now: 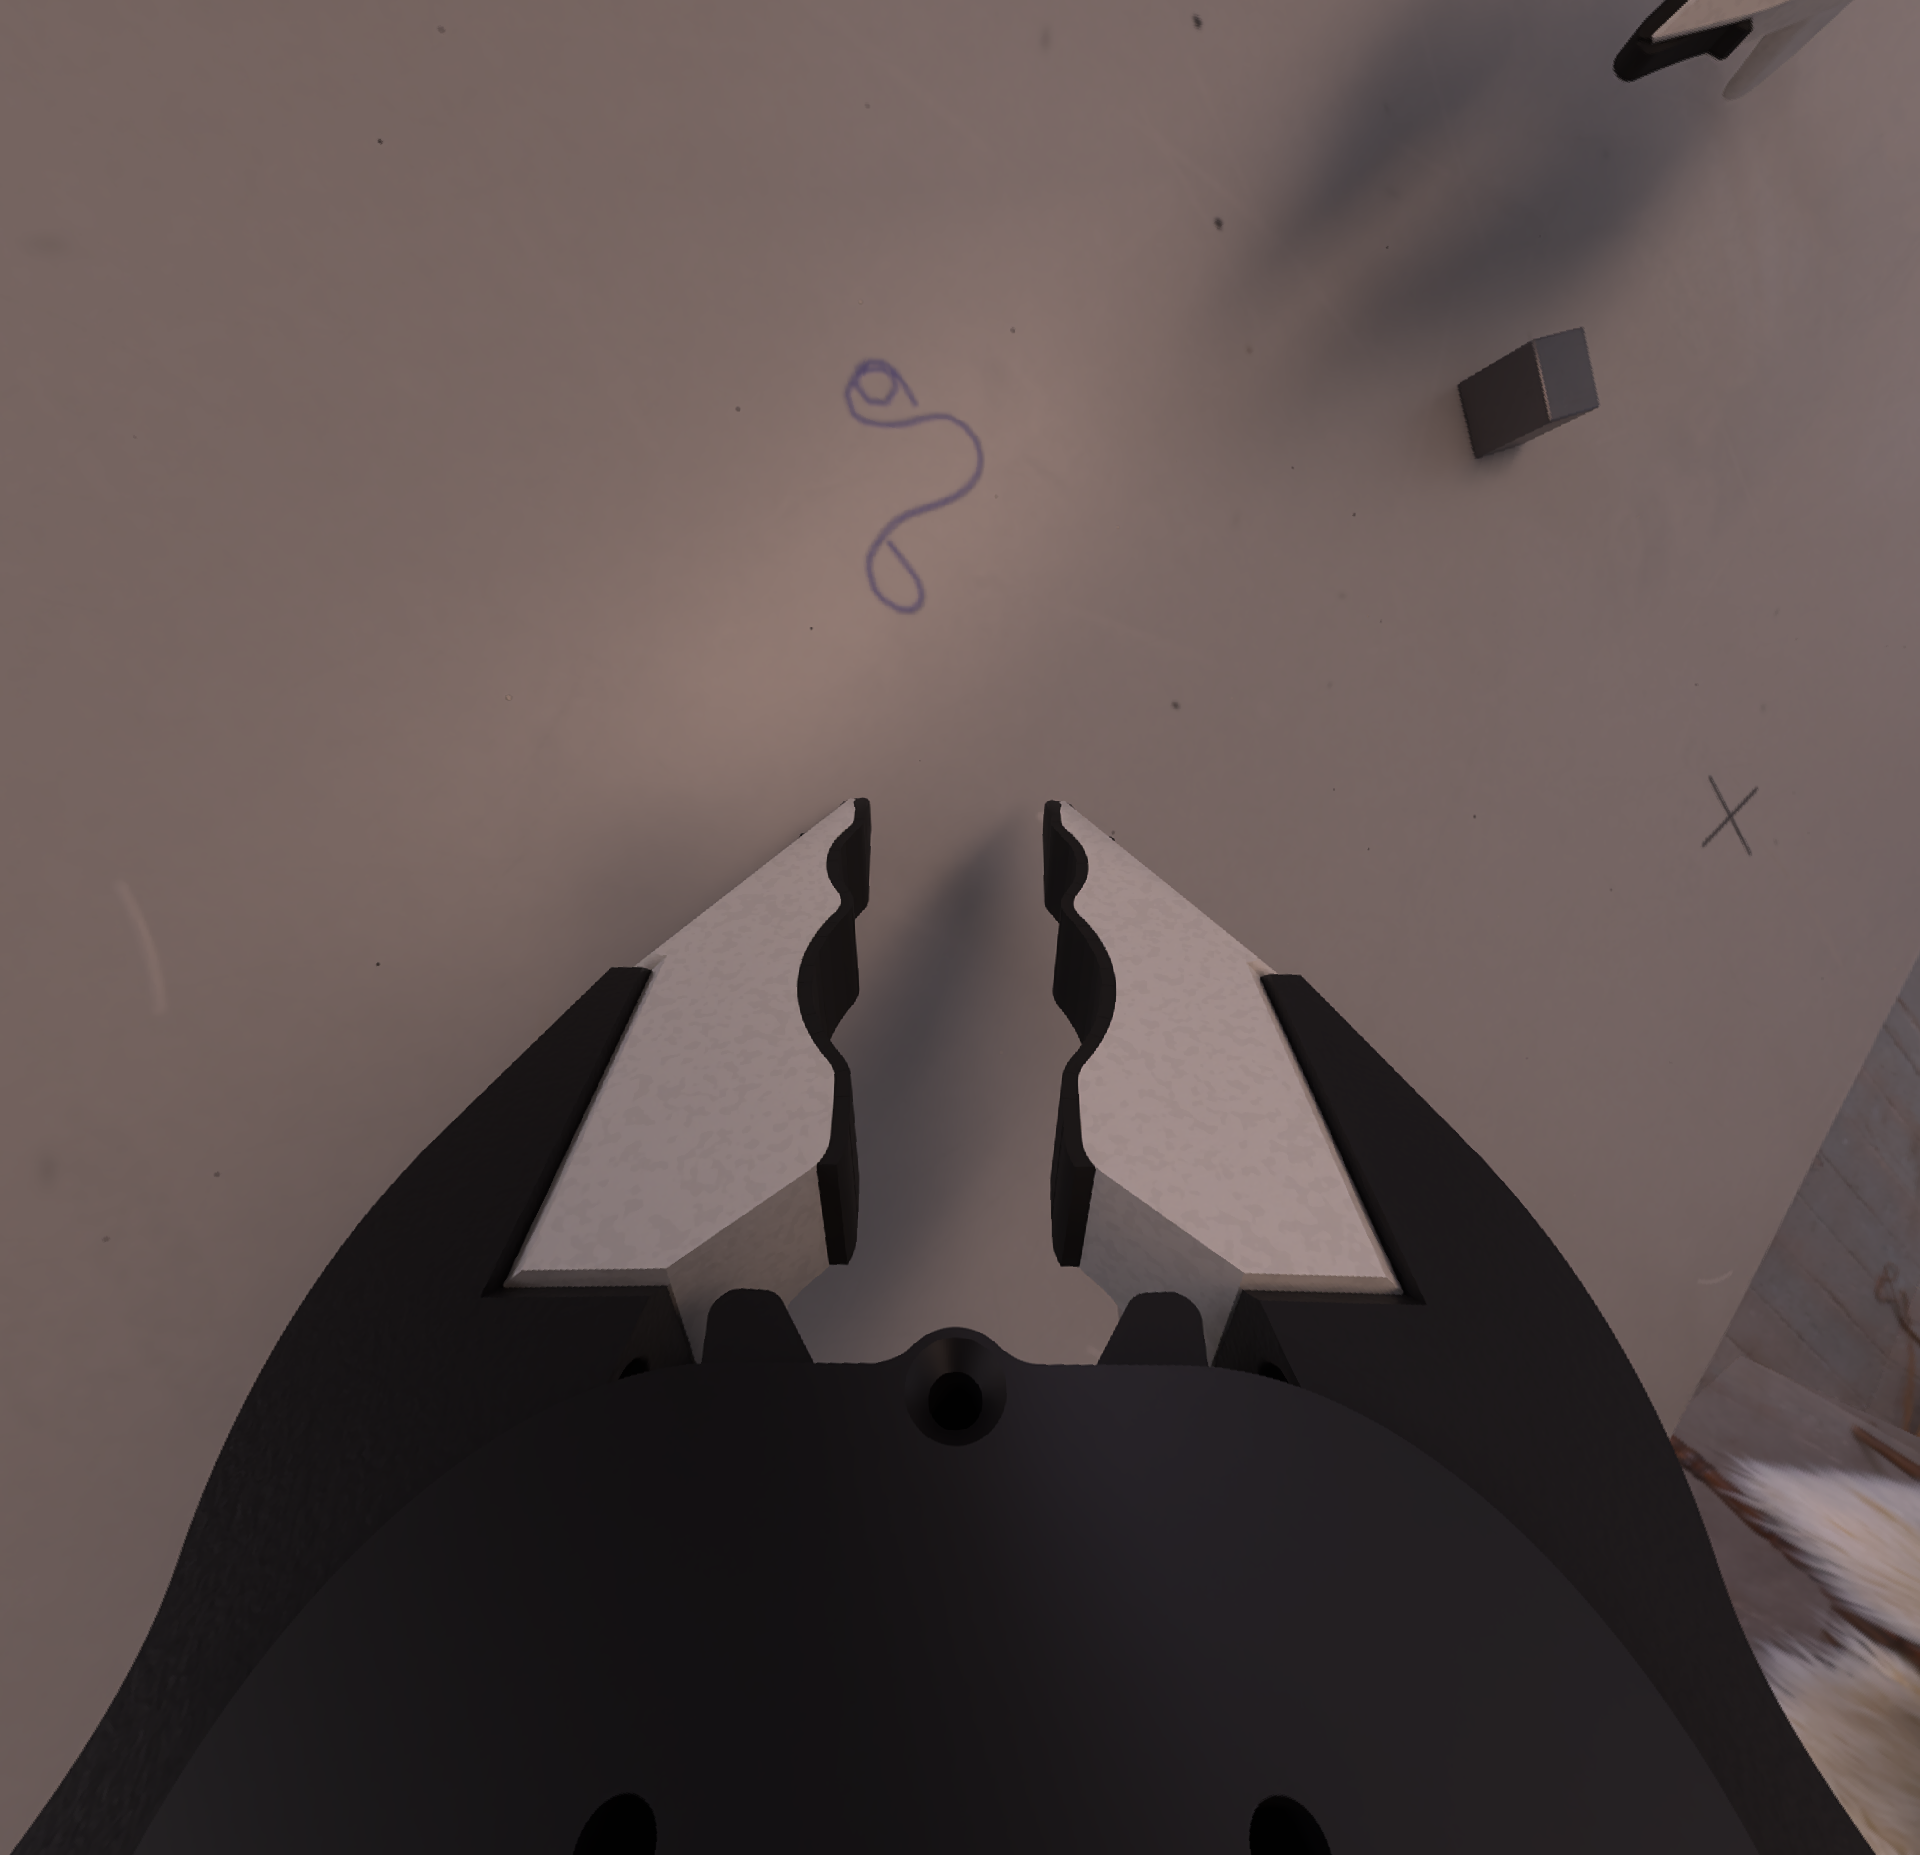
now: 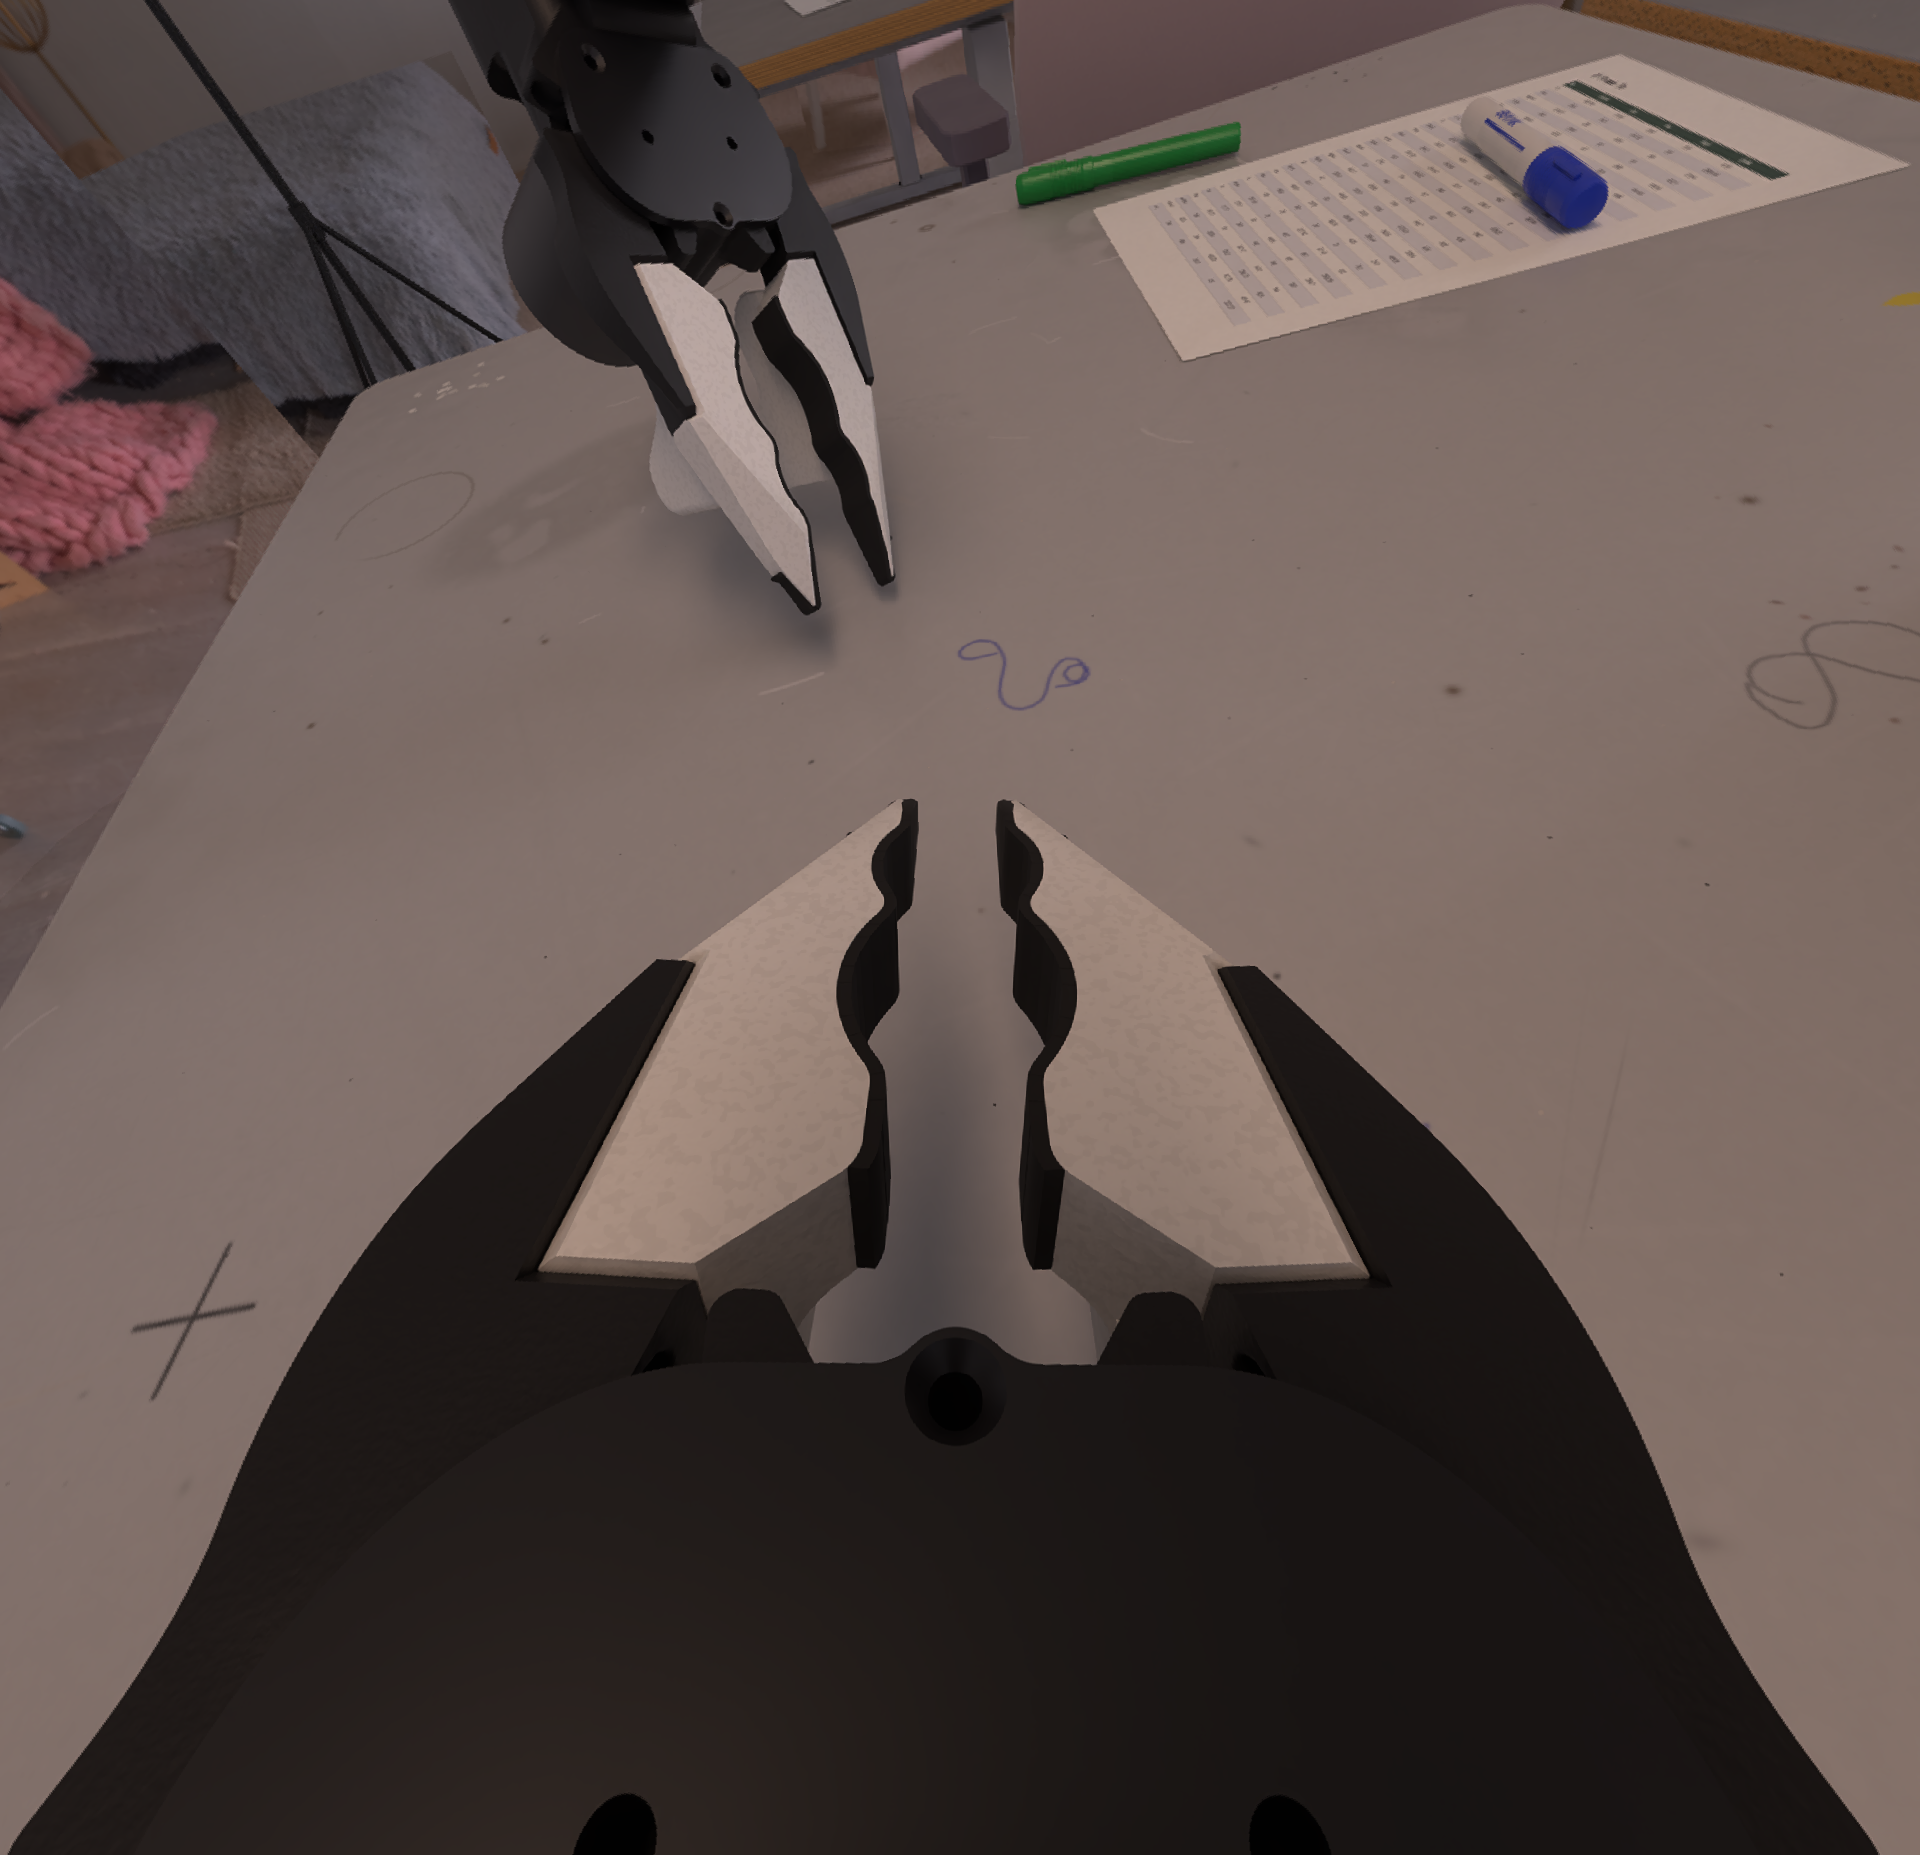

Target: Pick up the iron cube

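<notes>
Nearest the lens in the left wrist view, the left gripper (image 1: 957, 808) hangs over the grey table (image 1: 416, 558) with its jaws apart and nothing between them. Ahead of its tips lies a blue scribble (image 1: 914, 486), and farther right sits the iron cube (image 1: 1527, 390), dark grey, resting on the table well apart from both fingers. An X mark (image 1: 1730, 818) is drawn on the tabletop below the cube, toward the right edge. At the top right corner a piece of the right gripper (image 1: 1704, 8) pokes in, too cropped to read well there.

From the right wrist view, the same X mark (image 2: 192, 1317) sits at the far left. Up and to the right, the left gripper (image 2: 847, 590) points down at the table (image 2: 1351, 766), fingertips just above it. The right gripper (image 2: 957, 808) fills the foreground, its jaws parted by a narrow gap and empty. Past it is the scribble (image 2: 1023, 675). Farther right lie a green marker (image 2: 1127, 164), a printed sheet (image 2: 1455, 216) and, on the sheet, a glue stick (image 2: 1532, 158) with a blue cap. The cube does not show in this view.
</notes>
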Motion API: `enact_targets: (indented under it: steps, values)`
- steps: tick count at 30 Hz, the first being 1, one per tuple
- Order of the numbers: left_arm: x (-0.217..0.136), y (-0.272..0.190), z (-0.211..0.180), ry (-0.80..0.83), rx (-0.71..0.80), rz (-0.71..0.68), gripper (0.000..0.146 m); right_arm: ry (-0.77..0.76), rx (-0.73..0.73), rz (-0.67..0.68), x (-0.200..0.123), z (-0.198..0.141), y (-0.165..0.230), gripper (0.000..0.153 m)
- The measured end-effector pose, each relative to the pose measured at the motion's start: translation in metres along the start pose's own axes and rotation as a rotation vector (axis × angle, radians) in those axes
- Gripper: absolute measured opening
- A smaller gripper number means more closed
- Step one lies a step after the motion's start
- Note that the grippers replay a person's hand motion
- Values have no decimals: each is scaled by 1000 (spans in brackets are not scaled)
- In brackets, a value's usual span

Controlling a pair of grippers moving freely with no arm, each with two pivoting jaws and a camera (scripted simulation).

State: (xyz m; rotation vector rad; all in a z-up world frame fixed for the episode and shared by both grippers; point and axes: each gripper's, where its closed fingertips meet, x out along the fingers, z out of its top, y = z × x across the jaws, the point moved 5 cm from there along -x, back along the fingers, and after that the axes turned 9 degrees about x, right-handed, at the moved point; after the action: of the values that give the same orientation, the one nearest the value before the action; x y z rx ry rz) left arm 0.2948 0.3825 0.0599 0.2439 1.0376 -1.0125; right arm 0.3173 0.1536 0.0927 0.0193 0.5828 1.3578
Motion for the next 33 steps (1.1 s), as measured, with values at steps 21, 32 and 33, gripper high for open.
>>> enact_targets:
  steps: [21,32,33]
  values:
    - [-5,-2,-3,5,4,10,33,5,10,5,1,-2,-1,15]
    - [-4,-4,-4,23,10,14,33,3,10,6,1,-1,-1,15]
    - [-5,-4,-4,25,13,16,33,2,9,6,1,-1,-1,15]
